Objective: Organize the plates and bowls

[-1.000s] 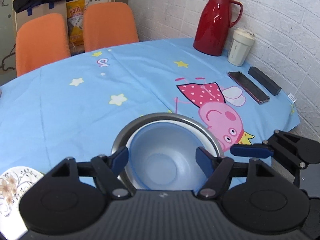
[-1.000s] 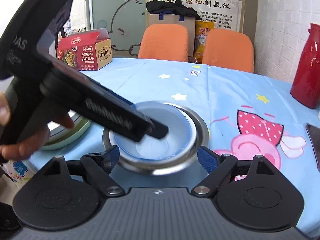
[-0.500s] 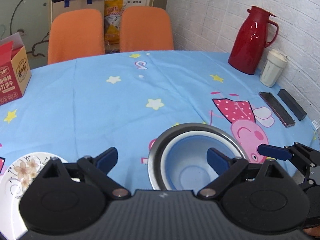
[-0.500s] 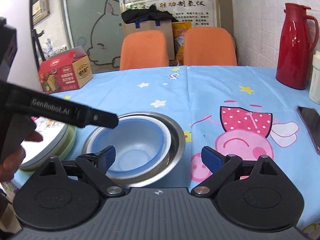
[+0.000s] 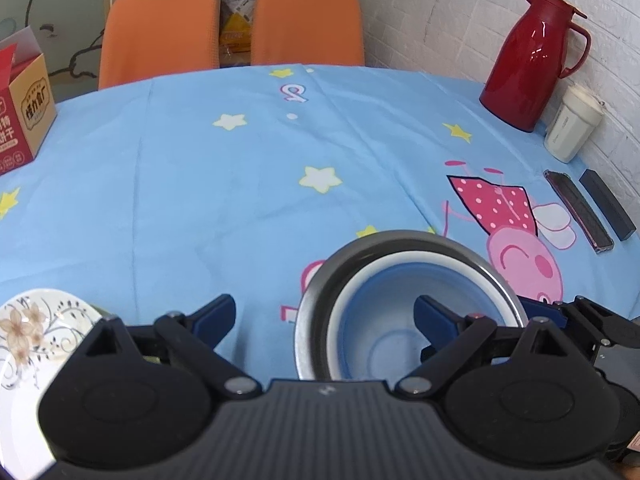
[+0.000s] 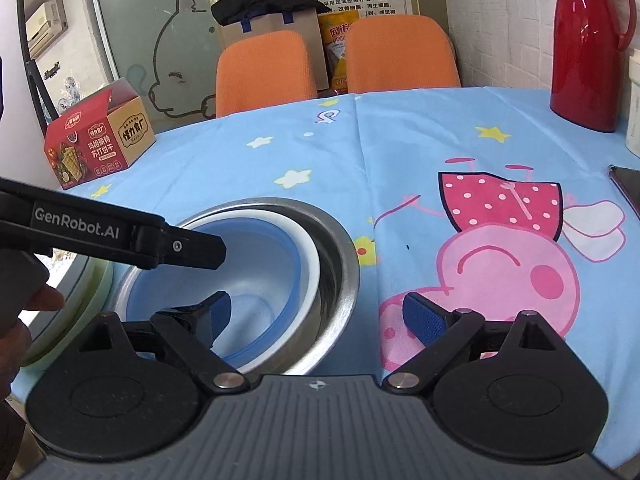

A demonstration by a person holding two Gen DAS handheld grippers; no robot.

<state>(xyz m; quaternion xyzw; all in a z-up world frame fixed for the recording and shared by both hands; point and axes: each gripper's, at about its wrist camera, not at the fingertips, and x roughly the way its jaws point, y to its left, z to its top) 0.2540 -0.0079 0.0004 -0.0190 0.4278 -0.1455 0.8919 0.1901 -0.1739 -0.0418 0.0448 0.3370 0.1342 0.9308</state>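
A blue bowl sits nested in a white bowl, inside a steel bowl on the blue tablecloth; the stack also shows in the right wrist view. My left gripper is open and empty, over the steel bowl's left rim. My right gripper is open and empty, over the steel bowl's right rim. A flowered white plate lies at lower left. The plate stack shows left of the bowls, with a green plate underneath.
A red thermos, a white cup, a phone and a black bar stand at the right. A red cracker box sits at the left. Two orange chairs stand behind the table.
My left gripper has pulled back and to the left out of the blue bowl, and stays open. My right gripper has shifted a little right. The bowls have not moved.
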